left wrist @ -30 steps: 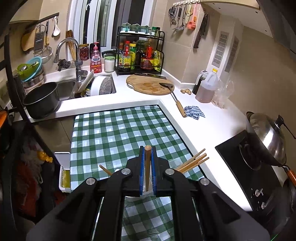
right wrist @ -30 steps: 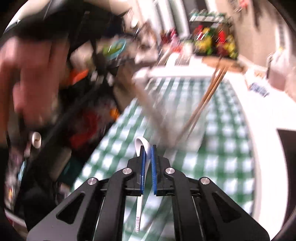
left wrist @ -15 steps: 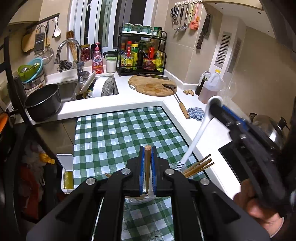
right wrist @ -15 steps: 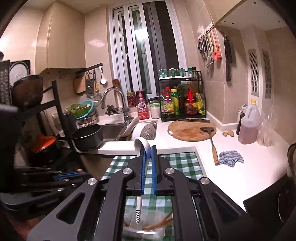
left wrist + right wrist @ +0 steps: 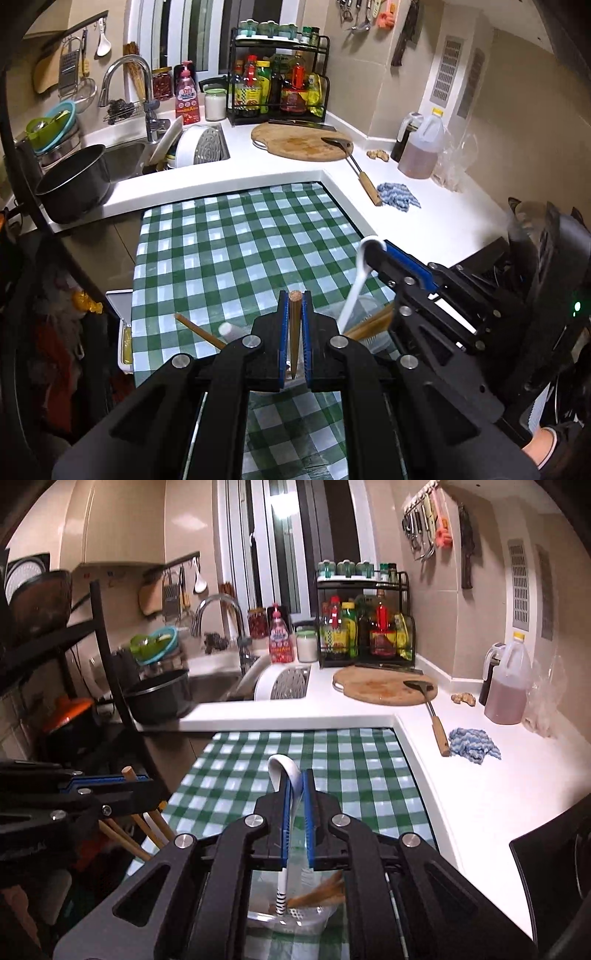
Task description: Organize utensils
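Gripping one chopstick [image 5: 294, 325], left gripper [image 5: 294, 314] hangs over the checked cloth [image 5: 236, 240]; right gripper [image 5: 295, 805] pinches one spoon [image 5: 286, 775], handle down in the clear holder [image 5: 295, 921] with several chopsticks.

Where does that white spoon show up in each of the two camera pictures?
Left wrist view: the white spoon is right of centre, slanting down from the right gripper toward the clear container.
Right wrist view: the spoon is at lower centre, between the gripper's blue pads, its striped handle tip inside the container.
Shared landmark: the round wooden cutting board on the white counter.
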